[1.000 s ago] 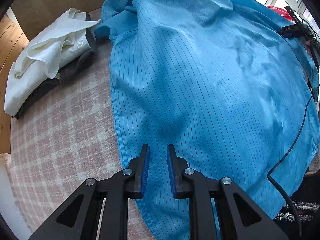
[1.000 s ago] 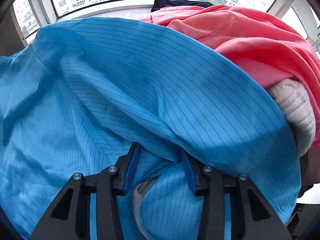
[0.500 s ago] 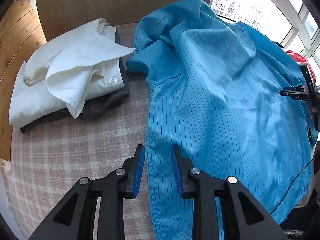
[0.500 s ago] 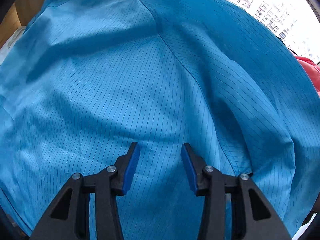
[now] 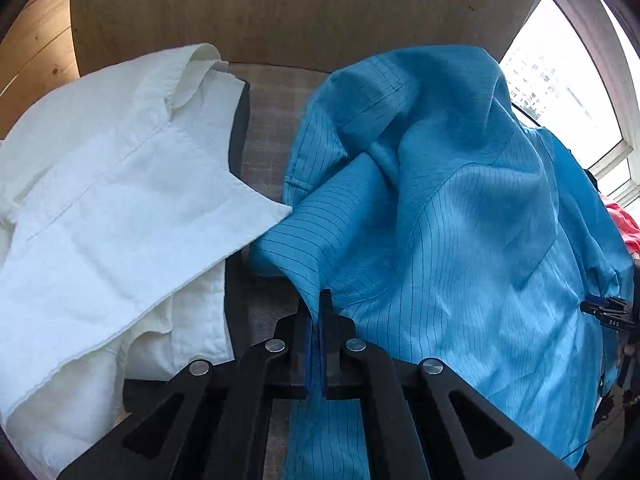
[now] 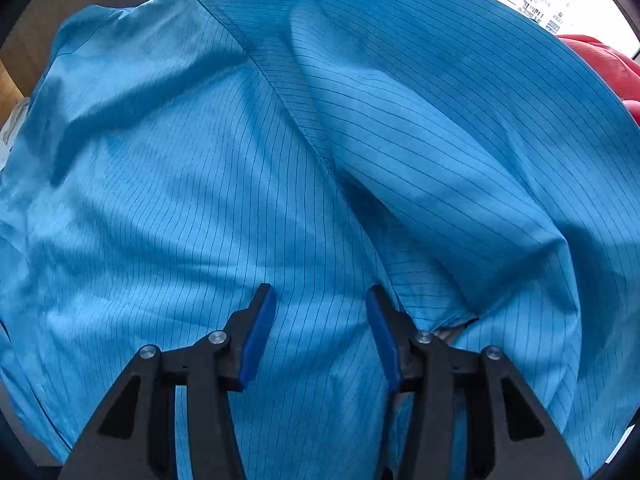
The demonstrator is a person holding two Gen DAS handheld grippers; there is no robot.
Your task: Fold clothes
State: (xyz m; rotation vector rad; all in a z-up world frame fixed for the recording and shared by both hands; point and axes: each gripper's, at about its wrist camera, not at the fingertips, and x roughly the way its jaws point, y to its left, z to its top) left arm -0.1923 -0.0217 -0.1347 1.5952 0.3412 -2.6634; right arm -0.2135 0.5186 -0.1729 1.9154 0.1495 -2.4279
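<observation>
A blue pinstriped shirt [image 5: 460,240] lies spread and rumpled on a pink checked cloth [image 5: 268,92]. My left gripper [image 5: 316,300] is shut on the shirt's left edge, just below a folded sleeve, and the fabric runs up between the pads. In the right wrist view the same blue shirt [image 6: 200,180] fills the picture. My right gripper [image 6: 320,296] hovers over it beside a puffed sleeve [image 6: 420,140]. Its jaws are opening, with flat cloth lying under the gap and nothing pinched.
A folded white shirt [image 5: 100,208] rests on a dark garment [image 5: 240,128] just left of the blue one, one corner touching it. Red clothing [image 6: 600,56] is piled at the far right. A wooden panel [image 5: 280,12] stands behind, with windows at the right.
My left gripper slid along the shirt's left edge toward the sleeve and white shirt, then closed on the edge. My right gripper moved off the pink pile over the blue shirt, jaws slightly wider.
</observation>
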